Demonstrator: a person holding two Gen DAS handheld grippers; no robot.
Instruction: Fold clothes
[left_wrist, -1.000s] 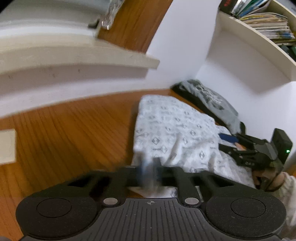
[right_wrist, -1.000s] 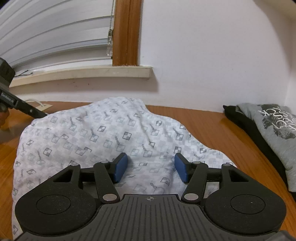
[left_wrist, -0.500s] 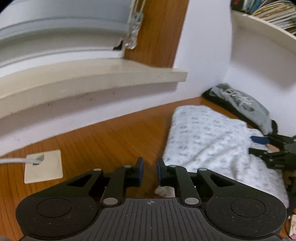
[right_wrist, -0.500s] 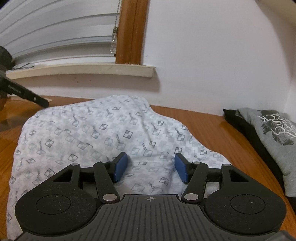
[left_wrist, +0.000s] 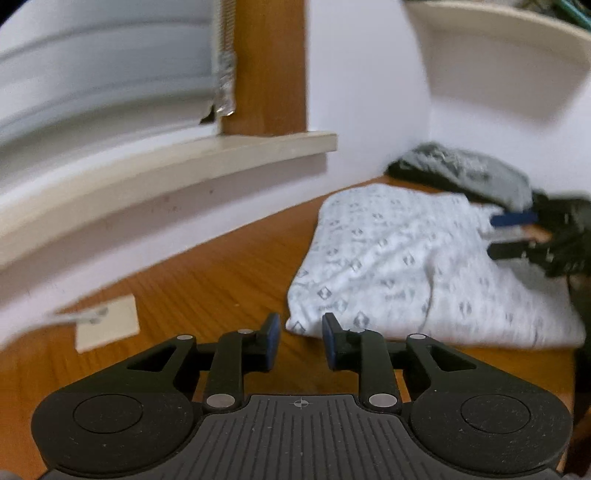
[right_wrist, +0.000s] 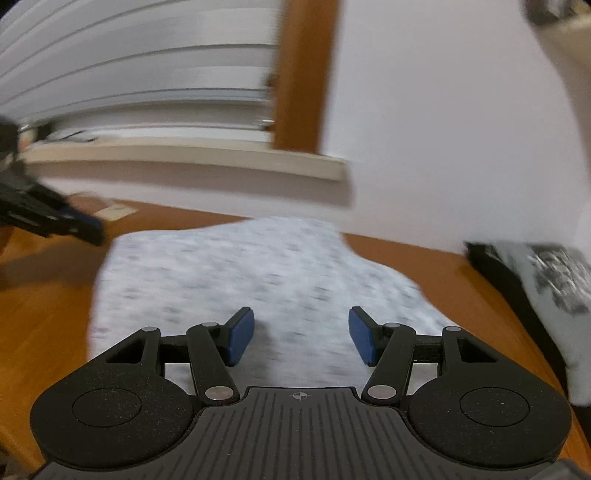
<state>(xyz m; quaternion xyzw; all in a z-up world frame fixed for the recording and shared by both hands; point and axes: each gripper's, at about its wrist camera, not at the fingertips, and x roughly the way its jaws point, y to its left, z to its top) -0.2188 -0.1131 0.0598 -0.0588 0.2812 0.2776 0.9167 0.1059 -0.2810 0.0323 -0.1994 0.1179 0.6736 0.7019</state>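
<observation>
A white garment with a grey diamond print (left_wrist: 406, 258) lies folded on the wooden floor (left_wrist: 203, 288). My left gripper (left_wrist: 298, 338) is open with nothing between its blue pads, just short of the garment's near-left corner. Across the cloth, the right gripper (left_wrist: 517, 236) shows at its far right edge. In the right wrist view the same garment (right_wrist: 258, 273) is blurred, and my right gripper (right_wrist: 301, 334) stands open above its near edge, holding nothing. The left gripper (right_wrist: 55, 218) appears there at the far left.
A grey printed garment on black cloth (right_wrist: 546, 280) lies against the white wall at the right. A window sill (left_wrist: 166, 166) with blinds runs along the back. A white floor socket plate with a cable (left_wrist: 107, 325) sits left of my left gripper.
My left gripper let go of the garment's corner, opened wider and drew back left. The right gripper stayed open and shifted slightly; both views are now motion-blurred.
</observation>
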